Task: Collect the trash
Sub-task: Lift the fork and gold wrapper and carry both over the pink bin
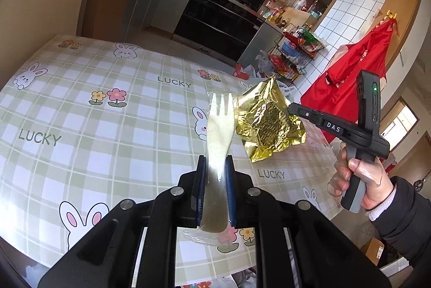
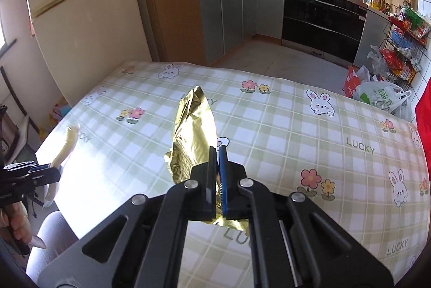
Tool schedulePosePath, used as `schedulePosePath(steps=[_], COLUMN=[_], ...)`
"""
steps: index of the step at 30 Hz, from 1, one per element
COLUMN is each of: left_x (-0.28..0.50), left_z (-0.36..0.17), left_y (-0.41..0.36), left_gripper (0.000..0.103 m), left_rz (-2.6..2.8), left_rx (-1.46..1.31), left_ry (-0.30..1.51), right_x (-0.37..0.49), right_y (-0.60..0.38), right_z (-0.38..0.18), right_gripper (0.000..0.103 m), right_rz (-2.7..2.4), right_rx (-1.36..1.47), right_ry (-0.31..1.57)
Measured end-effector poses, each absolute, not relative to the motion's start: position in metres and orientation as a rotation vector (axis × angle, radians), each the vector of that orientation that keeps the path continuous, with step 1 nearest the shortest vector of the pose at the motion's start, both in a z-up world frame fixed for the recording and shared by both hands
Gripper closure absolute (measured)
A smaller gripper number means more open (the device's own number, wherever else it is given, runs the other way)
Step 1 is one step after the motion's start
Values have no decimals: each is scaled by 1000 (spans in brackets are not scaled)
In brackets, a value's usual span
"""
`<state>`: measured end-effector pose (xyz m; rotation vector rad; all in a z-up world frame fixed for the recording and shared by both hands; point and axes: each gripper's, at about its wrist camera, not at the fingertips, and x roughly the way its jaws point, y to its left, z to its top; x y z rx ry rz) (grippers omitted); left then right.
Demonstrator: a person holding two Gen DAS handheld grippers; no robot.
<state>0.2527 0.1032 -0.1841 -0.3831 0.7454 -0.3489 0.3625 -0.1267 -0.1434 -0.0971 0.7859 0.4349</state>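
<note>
Left claw [image 1: 214, 175] pinching pale plastic spork in clear wrapper [image 1: 218, 132], lifted above checked bunny-print table [image 1: 107, 126]. Right claw [image 2: 217, 161] clamped on crumpled gold foil wrapper [image 2: 194, 126], also aloft. Both pieces picked up; no other litter seen on table, no bin in view. Disposal left, by my judgement.

Left tongs [image 1: 214, 167] above tabletop [image 1: 107, 126], fork in wrapper [image 1: 218, 132] between 2 fingers, prongs pointing away. Foil wrapper [image 2: 192, 132] just right of fork, clamped in right tongs [image 2: 217, 153], held clear above tabletop. Stove unit [image 2: 320, 18] beyond tabletop's far edge, across floor. Wire rack [image 2: 401, 51] right of stove, plastic bag [image 2: 382, 97] on floor before rack.
</note>
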Motion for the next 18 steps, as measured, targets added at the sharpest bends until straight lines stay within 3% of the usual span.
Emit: schedulePosePath(steps=[18], left_x=[172], left_z=[-142], left_y=[104], left_gripper=[89], left_rz=[-362], left_rx=[-344], left_ry=[654], right_x=[230], right_y=[-152], right_z=[-85], right_gripper=[97], right_rz=[467], right_rx=[-11], right_ry=[661])
